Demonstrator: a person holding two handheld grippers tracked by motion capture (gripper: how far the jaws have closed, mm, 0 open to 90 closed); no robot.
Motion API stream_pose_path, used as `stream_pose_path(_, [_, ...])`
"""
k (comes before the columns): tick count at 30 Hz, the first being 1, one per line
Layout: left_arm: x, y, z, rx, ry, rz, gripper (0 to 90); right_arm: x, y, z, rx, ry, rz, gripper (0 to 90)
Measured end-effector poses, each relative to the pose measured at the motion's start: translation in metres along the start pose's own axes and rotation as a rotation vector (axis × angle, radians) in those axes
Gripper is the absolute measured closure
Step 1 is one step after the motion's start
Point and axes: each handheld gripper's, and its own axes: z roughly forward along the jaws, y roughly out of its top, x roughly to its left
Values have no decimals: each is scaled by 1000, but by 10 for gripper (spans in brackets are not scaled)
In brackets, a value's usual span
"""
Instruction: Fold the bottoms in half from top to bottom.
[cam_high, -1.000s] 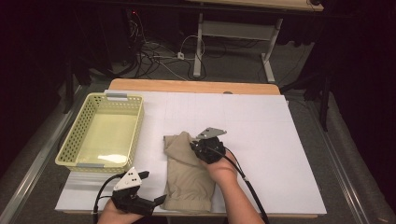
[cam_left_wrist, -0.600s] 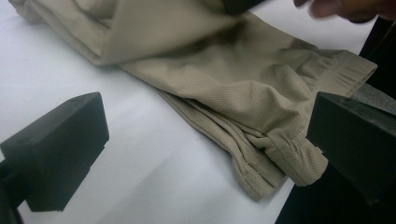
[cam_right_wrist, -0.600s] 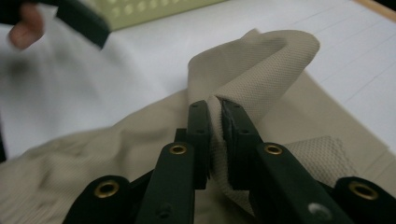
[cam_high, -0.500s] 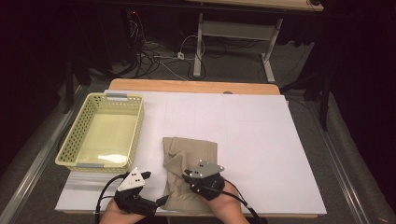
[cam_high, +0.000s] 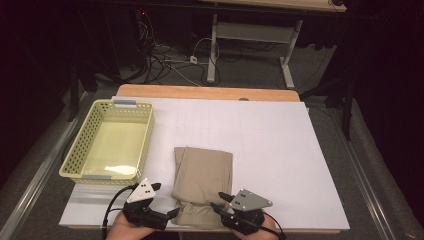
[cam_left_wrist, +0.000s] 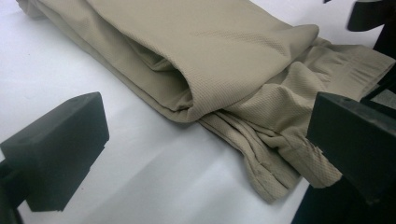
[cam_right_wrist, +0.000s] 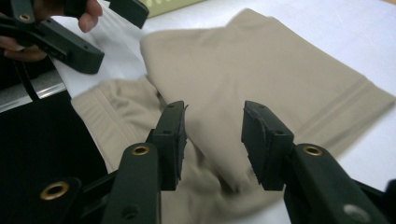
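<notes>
**A:** so where was the folded beige cloth (cam_high: 202, 182) sitting at that point?

**B:** flat on the white tabletop (cam_high: 280, 145), near the front edge, just right of the yellow basket (cam_high: 111, 145) and not touching it. The far end looked tidy and squared off; the near end was bunched up, with a ribbed hem poking out underneath

**A:** and the grippers?

**B:** both were down at the near edge, one on each side of that bunched end. The left gripper (cam_high: 161, 201) was at the cloth's left corner. From the left gripper view its fingers (cam_left_wrist: 58, 151) were spread wide, one over bare tabletop and the other right at the rumpled hem. Nothing was pinched there, though whether that finger actually touched the fabric I couldn't tell

**A:** right one?

**B:** the right gripper (cam_high: 220, 200) was at the cloth's near right corner. Its fingers (cam_right_wrist: 261, 140) had just been opening and stood partly apart above the fabric. The right gripper view showed cloth through the gap, but the pads weren't pressing on it, so it had no hold on anything

**A:** anything in the basket?

**B:** looked empty to me, just the pale bottom showing through
</notes>
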Motion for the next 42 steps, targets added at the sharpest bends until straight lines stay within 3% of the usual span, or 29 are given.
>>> stream_pose_path(8, [-4,2,9,3,8,23,0,-10,-20,-11,-17,-20,58,568])
stream_pose_path(14, [-2,2,11,-15,-8,-6,15,-11,-24,-8,-9,-17,65,573])
stream_pose_path(28, [9,4,6,-28,-60,-51,323,-12,-22,11,10,-8,102,577])
stream_pose_path(35, [11,3,11,-25,-81,-39,399,-11,-24,18,27,-3,117,580])
stream_pose_path(42, [13,4,17,-11,-85,-33,531,-16,-24,27,43,-1,128,584])
